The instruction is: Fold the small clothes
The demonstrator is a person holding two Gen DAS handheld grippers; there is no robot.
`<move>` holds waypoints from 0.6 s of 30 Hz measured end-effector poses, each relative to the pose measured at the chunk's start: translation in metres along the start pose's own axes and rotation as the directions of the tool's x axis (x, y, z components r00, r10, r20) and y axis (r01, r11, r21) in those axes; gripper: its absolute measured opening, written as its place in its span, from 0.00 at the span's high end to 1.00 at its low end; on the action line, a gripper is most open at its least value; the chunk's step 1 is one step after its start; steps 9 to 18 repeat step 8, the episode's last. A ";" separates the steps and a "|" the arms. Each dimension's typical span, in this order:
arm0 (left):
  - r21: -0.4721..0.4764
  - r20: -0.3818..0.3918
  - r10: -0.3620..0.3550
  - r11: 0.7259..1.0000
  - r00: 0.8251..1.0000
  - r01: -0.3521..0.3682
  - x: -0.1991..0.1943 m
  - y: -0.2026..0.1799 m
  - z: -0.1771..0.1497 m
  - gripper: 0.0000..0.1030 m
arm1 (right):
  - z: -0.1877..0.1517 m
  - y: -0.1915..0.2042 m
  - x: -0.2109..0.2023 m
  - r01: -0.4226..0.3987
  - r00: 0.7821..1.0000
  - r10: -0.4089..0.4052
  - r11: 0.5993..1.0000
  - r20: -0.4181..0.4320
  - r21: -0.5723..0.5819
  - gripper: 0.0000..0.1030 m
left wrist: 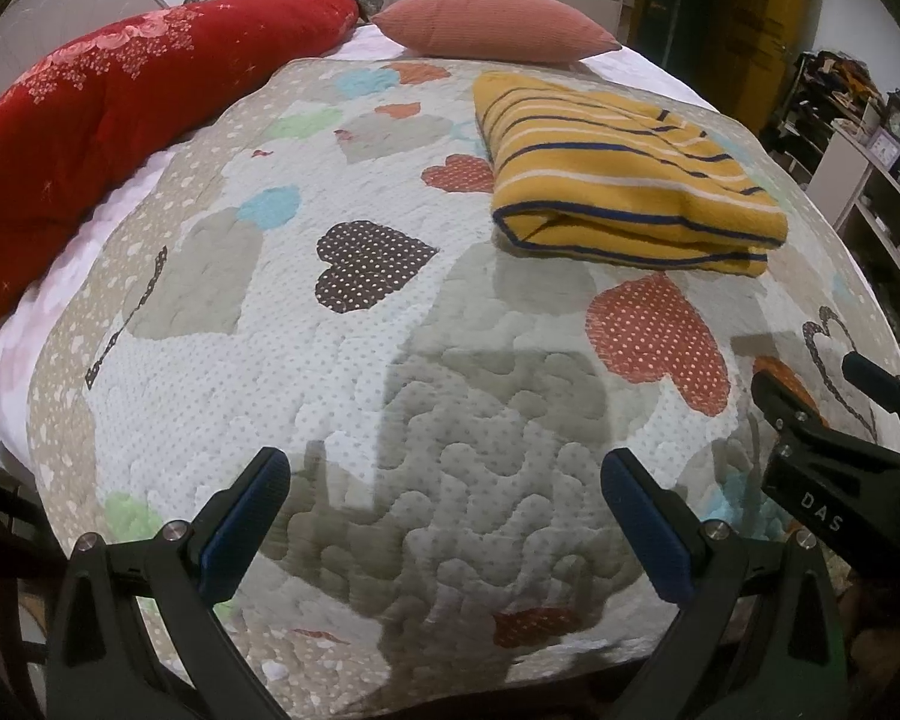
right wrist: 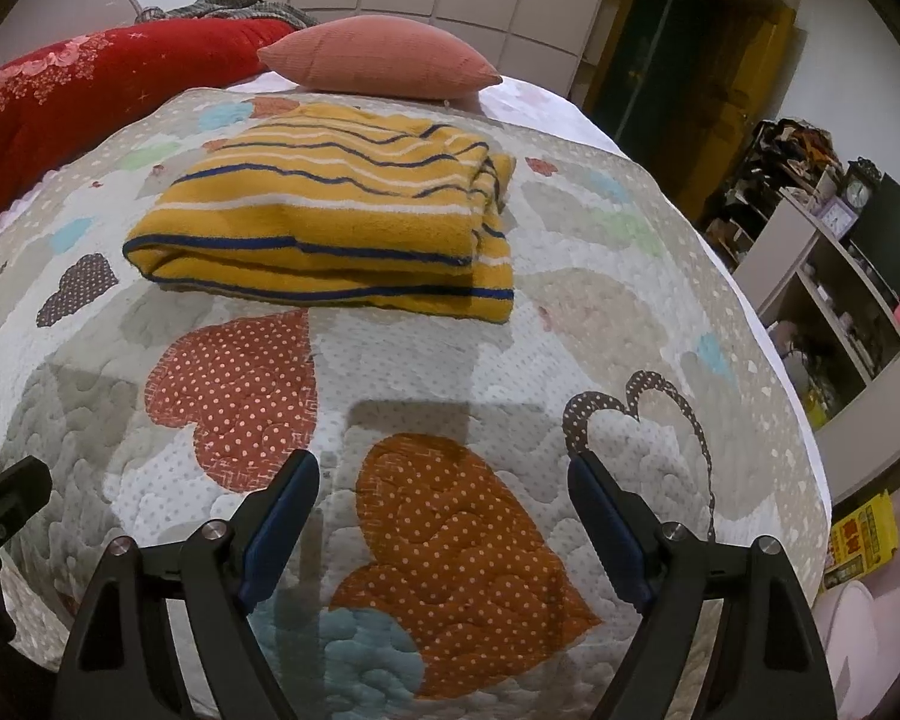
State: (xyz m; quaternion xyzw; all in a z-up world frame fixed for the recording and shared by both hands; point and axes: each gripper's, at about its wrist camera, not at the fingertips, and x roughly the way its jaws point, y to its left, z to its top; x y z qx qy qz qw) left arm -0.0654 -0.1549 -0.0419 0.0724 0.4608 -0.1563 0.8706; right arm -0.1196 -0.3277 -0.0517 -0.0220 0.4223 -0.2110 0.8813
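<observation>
A yellow garment with blue and white stripes (left wrist: 618, 174) lies folded into a thick rectangle on the heart-patterned quilt (left wrist: 390, 372), at the far right in the left wrist view. It also shows in the right wrist view (right wrist: 330, 228), ahead and slightly left. My left gripper (left wrist: 444, 468) is open and empty, low over the quilt, well short of the garment. My right gripper (right wrist: 444, 468) is open and empty, also short of the garment. The right gripper also shows at the right edge of the left wrist view (left wrist: 810, 378).
A pink pillow (left wrist: 498, 21) and a red floral comforter (left wrist: 120, 102) lie at the head of the bed. Shelves with clutter (right wrist: 840, 300) stand to the right of the bed. A yellow box (right wrist: 861, 531) sits on the floor by the bed's right edge.
</observation>
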 end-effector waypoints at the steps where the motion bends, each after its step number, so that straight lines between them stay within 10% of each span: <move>1: -0.001 0.000 -0.001 1.000 1.000 0.001 0.000 0.001 0.000 0.00 | 0.000 0.001 0.000 0.000 1.000 0.000 1.000 0.000 0.000 0.14; 18: -0.007 -0.007 -0.013 1.000 1.000 0.013 0.004 0.004 0.001 0.00 | 0.000 0.004 0.002 0.000 1.000 0.000 1.000 -0.007 -0.011 0.14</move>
